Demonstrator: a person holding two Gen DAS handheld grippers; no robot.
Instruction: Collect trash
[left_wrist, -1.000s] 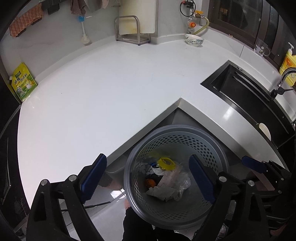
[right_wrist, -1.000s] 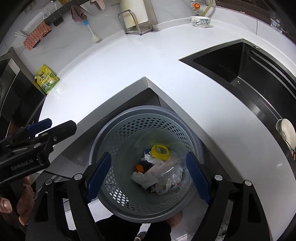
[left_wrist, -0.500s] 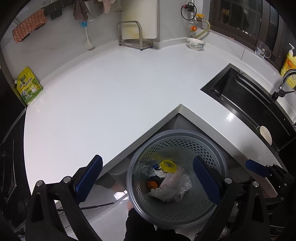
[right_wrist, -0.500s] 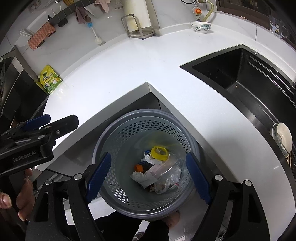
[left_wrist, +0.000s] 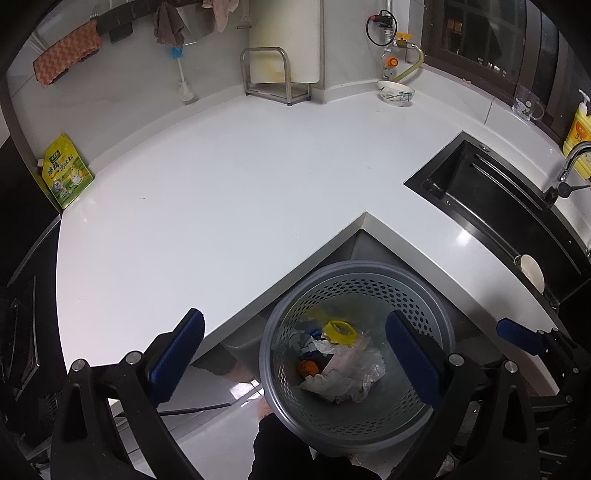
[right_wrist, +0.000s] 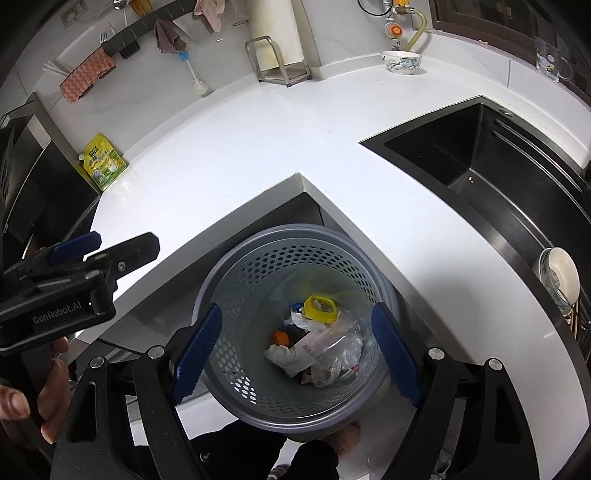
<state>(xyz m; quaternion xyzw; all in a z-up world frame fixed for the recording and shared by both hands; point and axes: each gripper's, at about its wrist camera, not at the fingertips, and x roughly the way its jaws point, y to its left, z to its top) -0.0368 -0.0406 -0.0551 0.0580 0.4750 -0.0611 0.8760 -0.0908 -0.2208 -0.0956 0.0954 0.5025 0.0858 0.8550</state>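
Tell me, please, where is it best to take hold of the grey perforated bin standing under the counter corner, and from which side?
Grip the grey bin by its upper rim, from above, probably on the near side: the far side sits close under the white counter corner. The mouth faces up and the rim is thin, so one of the jaws can go inside and one outside. Both grippers are open and empty.

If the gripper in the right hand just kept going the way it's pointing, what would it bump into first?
Most likely the heap of trash at the bottom of the grey perforated bin. The right gripper, open and empty, points down into its mouth; depth is hard to judge.
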